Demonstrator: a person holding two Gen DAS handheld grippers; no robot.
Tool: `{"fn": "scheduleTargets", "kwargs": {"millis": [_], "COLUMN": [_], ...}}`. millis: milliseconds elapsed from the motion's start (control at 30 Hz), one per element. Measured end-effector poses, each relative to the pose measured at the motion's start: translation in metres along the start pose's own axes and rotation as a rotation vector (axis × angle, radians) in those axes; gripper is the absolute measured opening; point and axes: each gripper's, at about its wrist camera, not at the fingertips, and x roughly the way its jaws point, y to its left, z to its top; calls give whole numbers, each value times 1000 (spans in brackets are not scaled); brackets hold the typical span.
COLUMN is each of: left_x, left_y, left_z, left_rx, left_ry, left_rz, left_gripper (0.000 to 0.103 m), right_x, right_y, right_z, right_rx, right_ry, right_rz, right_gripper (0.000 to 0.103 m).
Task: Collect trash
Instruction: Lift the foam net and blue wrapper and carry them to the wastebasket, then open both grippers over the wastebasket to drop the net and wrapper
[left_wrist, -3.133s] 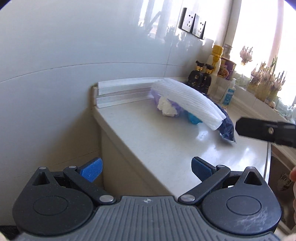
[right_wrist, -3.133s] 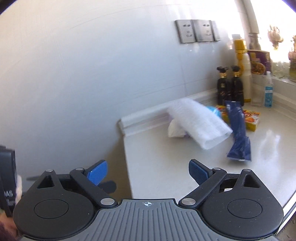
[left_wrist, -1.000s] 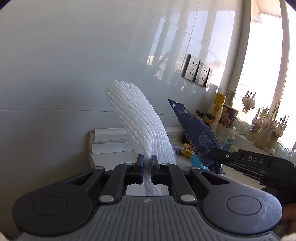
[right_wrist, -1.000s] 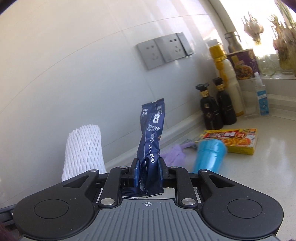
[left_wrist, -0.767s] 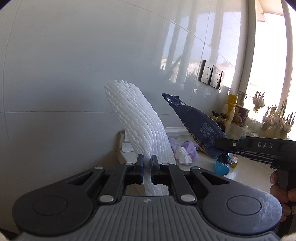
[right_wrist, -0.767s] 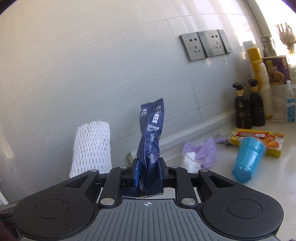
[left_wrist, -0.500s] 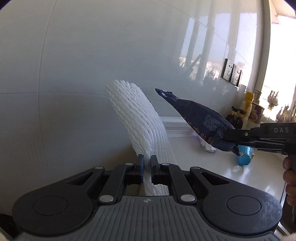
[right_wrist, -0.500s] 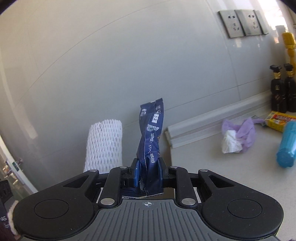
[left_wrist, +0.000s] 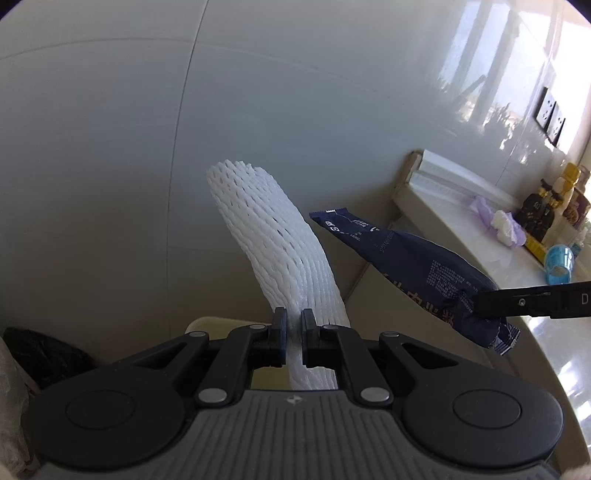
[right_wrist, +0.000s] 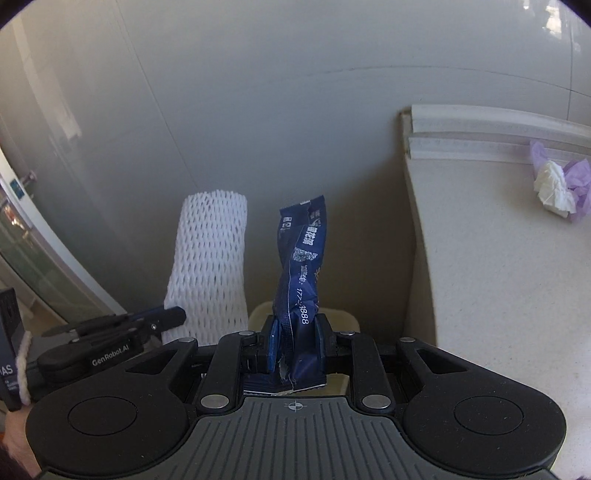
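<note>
My left gripper (left_wrist: 293, 325) is shut on a white foam net sleeve (left_wrist: 273, 240), which stands up in front of it; the sleeve also shows in the right wrist view (right_wrist: 210, 266). My right gripper (right_wrist: 294, 339) is shut on a dark blue snack wrapper (right_wrist: 301, 277), seen from the side in the left wrist view (left_wrist: 413, 273). Both are held off the left end of the counter (right_wrist: 498, 251), above a beige bin rim (right_wrist: 340, 317) that is partly hidden behind the fingers.
On the counter lie a crumpled white tissue (right_wrist: 554, 188) with purple plastic (right_wrist: 580, 177), a blue cup (left_wrist: 559, 264) on its side and dark bottles (left_wrist: 539, 218) by the wall. A dark bag (left_wrist: 44, 354) sits at lower left.
Both grippers have swung left and down, away from the counter toward its left end, each still holding its item. The beige bin rim has come into view below them.
</note>
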Motion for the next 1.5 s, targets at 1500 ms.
{"fn": "scheduleTargets", "kwargs": {"millis": [1500], "left_x": [121], "left_y": [50], "left_z": [-53], "left_rx": [-24], "left_ry": [479], "left_rz": [170], "left_gripper": [7], "right_x": [116], "right_y": [41], "right_z": [-49], "right_rx": [-62], "right_ry": [406], "right_rz": [-71], "right_gripper": [21]}}
